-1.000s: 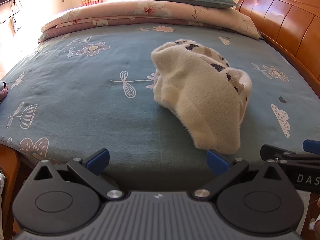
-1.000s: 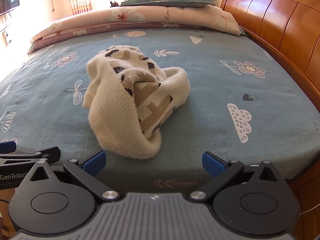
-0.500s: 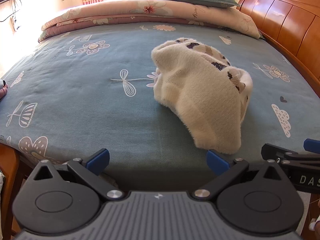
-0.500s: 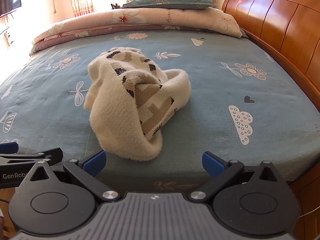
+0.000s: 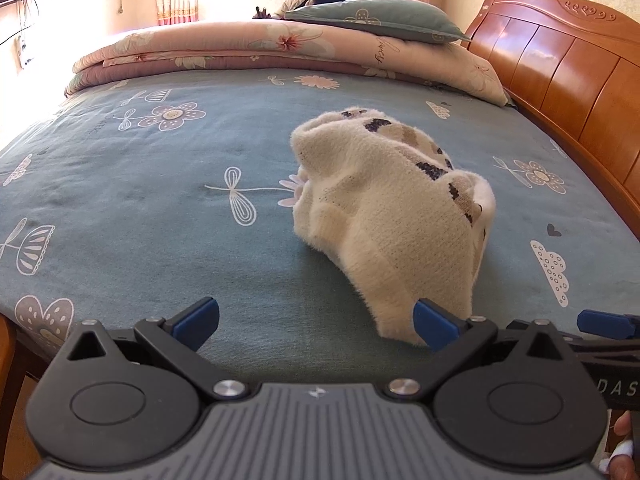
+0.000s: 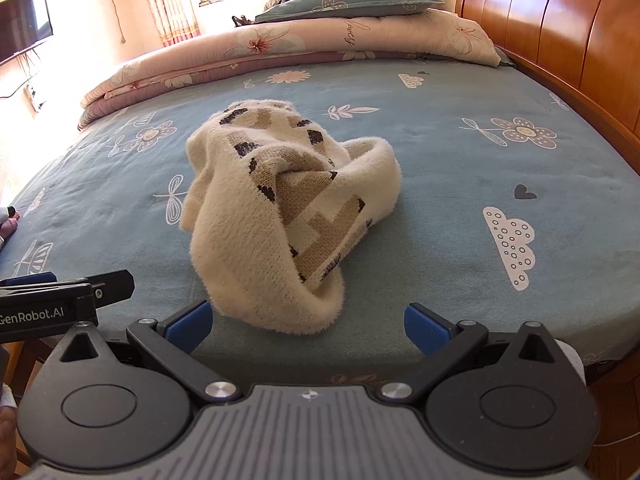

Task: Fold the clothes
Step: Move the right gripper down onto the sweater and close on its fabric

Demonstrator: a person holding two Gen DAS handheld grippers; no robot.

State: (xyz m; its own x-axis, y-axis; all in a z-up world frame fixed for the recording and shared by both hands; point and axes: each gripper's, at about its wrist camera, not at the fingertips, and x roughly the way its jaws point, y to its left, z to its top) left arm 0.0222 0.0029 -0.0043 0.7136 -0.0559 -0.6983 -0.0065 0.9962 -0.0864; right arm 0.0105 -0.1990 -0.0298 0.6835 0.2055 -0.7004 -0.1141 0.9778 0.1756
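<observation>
Left gripper (image 6: pixel 66 292), at 9 o'clock, reads "GenRobot.AI"; right gripper (image 6: pixel 308 324) released like it; crumpled sweater (image 6: pixel 280 208) hides its sleeves.

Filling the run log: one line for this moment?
sweater crumpled on bed | left claw open | right claw open | nothing held

Left gripper (image 5: pixel 316 322): black frame, grey ribbed centre housing w/ small white logo, two round black discs either side, 2 silver screws at finger pivots, blue pads (image 5: pixel 196 318) on black fingers. Right gripper (image 6: pixel 308 322): same build, black + grey, blue pads (image 6: pixel 424 328), silver pivot screws, triangular cut-outs in frame. White lettering "GenRobot.AI" on left unit's side seen from right cam; "DAS" partly visible on right unit's side from left cam.
</observation>
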